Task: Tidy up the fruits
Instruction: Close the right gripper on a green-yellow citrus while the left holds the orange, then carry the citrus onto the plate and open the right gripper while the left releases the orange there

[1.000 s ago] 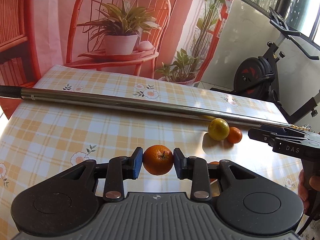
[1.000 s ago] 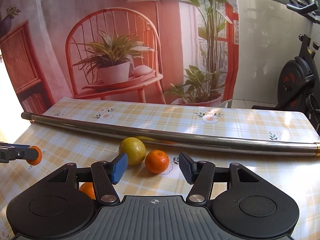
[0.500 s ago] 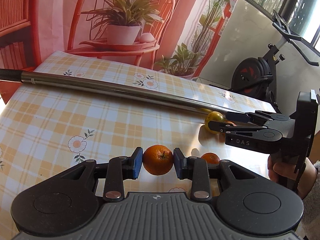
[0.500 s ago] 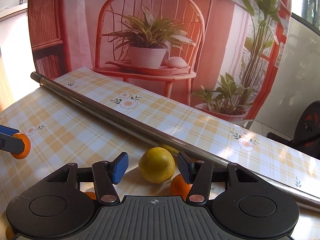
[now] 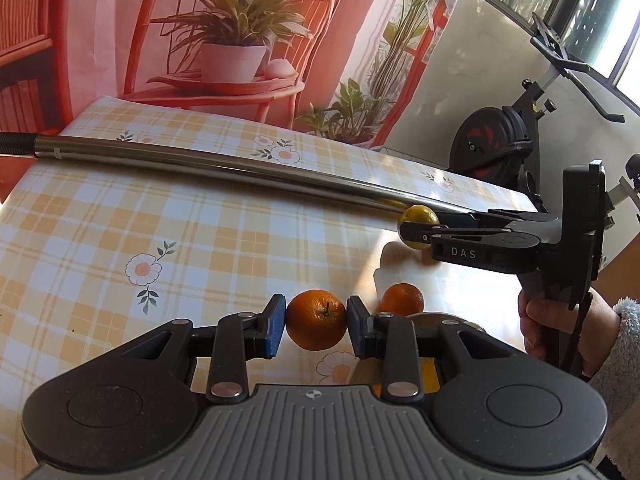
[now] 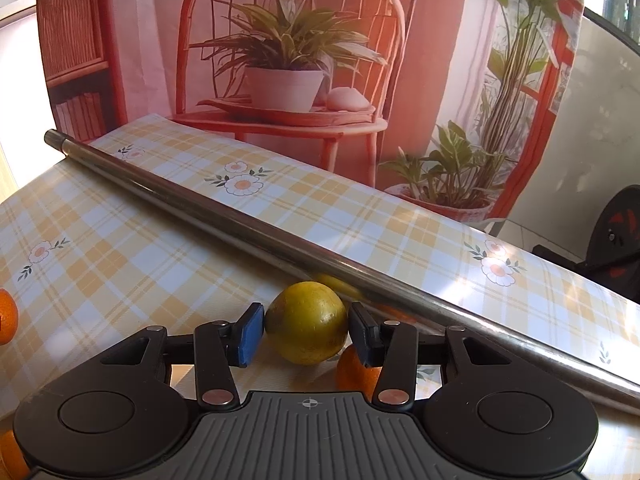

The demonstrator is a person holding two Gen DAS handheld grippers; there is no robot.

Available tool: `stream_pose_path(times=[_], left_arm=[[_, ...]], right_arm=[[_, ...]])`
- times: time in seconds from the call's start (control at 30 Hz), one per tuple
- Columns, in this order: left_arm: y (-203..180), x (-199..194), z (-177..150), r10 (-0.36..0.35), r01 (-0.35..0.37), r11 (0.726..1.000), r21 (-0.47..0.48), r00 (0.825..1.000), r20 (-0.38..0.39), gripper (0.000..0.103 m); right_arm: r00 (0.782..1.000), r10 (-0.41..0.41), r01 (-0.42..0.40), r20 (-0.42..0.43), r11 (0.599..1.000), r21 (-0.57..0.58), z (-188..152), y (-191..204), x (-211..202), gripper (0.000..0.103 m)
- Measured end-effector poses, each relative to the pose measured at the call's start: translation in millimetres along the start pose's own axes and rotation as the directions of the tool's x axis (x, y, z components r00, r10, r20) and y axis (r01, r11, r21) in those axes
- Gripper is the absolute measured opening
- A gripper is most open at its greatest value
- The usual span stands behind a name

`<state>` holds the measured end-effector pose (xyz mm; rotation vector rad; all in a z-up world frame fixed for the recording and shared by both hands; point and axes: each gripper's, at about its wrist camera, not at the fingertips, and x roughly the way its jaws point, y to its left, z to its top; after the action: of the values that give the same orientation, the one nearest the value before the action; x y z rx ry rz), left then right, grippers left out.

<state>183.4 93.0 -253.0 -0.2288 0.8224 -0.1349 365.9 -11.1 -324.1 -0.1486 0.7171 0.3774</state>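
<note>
Three fruits are clear from the left wrist: an orange (image 5: 316, 319) with a dark stem, clamped in the left claw (image 5: 316, 326) above the checked surface (image 5: 120, 216); a smaller mandarin (image 5: 402, 299) lying beyond; and a yellow-green citrus (image 5: 418, 216) half hidden by the right claw (image 5: 416, 235), beside one steel pole (image 5: 224, 168)

From the right wrist, the right claw (image 6: 306, 330) is closing around that dull, speckled citrus (image 6: 306, 322), pads at its sides. A second mandarin (image 6: 354, 372) is partly hidden behind the right finger
</note>
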Motion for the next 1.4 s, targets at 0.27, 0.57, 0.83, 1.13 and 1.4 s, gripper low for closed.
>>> stream_pose_path(times=[0.27,0.57,0.83,1.13,1.4], left_arm=[[-12,-11,-11,-0.055,0.055,0.998,0.019,0.998,0.006,0.035],[-23,-26,-25,-0.099,0.099,0.993,0.07,0.995,0.003,0.035],[-32,-25,-48,-0.168,0.176,0.979,0.106,0.983,-0.08,0.035],[-42,-14,-77,-0.151,0.184,0.967,0.175,0.971,-0.185,0.035],[-43,-5,-79,-0.055,0.1,0.97,0.223,0.978,-0.2,0.035]], right_arm=[[0.991,0.083,-0.097,0.109,0.986,0.134,-12,-2,-59,0.042],[0.976,0.085,-0.132,0.201,0.963,0.234,-39,10,-130,0.042],[0.973,0.072,-0.136,0.218,0.946,0.294,-76,33,-167,0.042],[0.978,0.081,-0.144,0.191,0.928,0.343,-112,42,-190,0.042],[0.974,0.081,-0.161,0.211,0.904,0.397,-127,38,-197,0.042]])
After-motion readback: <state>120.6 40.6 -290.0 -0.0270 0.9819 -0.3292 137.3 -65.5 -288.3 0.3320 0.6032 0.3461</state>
